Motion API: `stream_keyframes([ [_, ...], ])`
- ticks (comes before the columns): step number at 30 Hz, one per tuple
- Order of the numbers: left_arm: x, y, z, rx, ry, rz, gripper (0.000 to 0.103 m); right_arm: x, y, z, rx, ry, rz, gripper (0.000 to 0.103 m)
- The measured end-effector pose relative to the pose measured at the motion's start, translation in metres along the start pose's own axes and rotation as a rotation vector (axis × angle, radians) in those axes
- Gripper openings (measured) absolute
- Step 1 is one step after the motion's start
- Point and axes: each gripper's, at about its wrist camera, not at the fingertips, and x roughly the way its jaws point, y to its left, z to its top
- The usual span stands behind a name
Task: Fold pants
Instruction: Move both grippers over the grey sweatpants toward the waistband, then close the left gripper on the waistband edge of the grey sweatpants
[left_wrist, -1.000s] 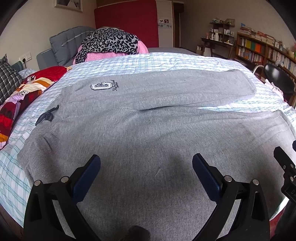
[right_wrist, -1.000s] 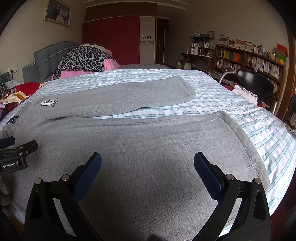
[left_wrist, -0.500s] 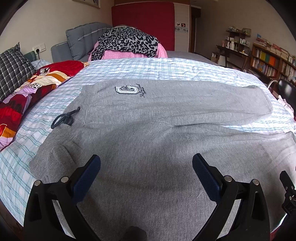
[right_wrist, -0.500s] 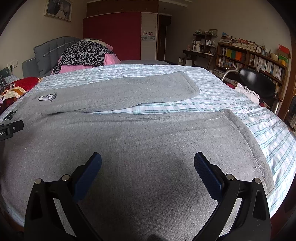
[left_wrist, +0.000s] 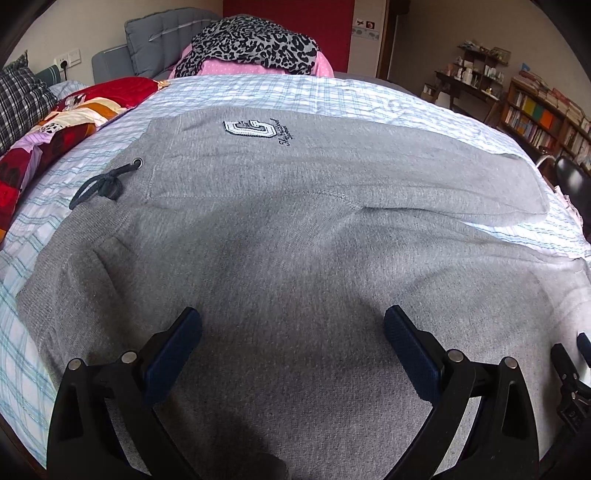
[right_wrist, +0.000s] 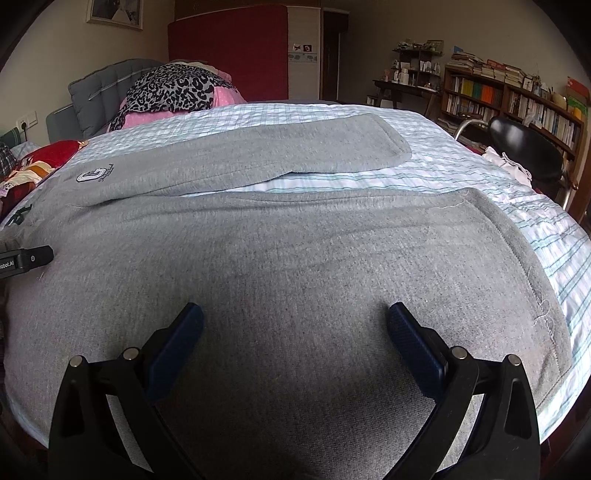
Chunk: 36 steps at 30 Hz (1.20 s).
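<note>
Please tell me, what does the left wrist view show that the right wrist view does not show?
Only the left wrist view shows the plaid pillow and the drawstring clearly, with its eyelet and knot.

Only the right wrist view shows the hem of the near pant leg, the framed picture on the wall and the white cloth beside the black chair.

Both show the grey pants spread on the striped bed sheet, the logo patch and the leopard-print blanket. The left gripper and right gripper are open, holding nothing.

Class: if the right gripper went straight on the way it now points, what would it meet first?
Probably the grey pants: the open right gripper points low across the near leg. Depth is unclear.
</note>
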Motion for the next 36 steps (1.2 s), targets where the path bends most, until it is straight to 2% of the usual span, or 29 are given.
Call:
stream_keyframes([
  [4, 0.003, 0.001, -0.004, 0.022, 0.017, -0.026, 0.098, -0.001, -0.004, -0.005, -0.013, -0.012, 0.047, 0.101],
  [9, 0.004, 0.004, -0.004, 0.052, 0.046, -0.067, 0.098, -0.002, -0.003, -0.005, -0.065, 0.005, 0.060, 0.101],
  [16, -0.005, 0.006, 0.006, 0.068, 0.053, -0.102, 0.098, -0.004, -0.006, 0.010, -0.094, 0.089, 0.114, 0.101],
  [25, -0.023, 0.007, 0.045, 0.136, -0.072, -0.005, 0.098, -0.018, -0.003, 0.052, -0.114, -0.014, 0.106, 0.101],
  [36, -0.008, 0.019, 0.087, 0.169, -0.103, 0.039, 0.098, 0.014, 0.008, 0.096, -0.110, -0.033, 0.086, 0.101],
])
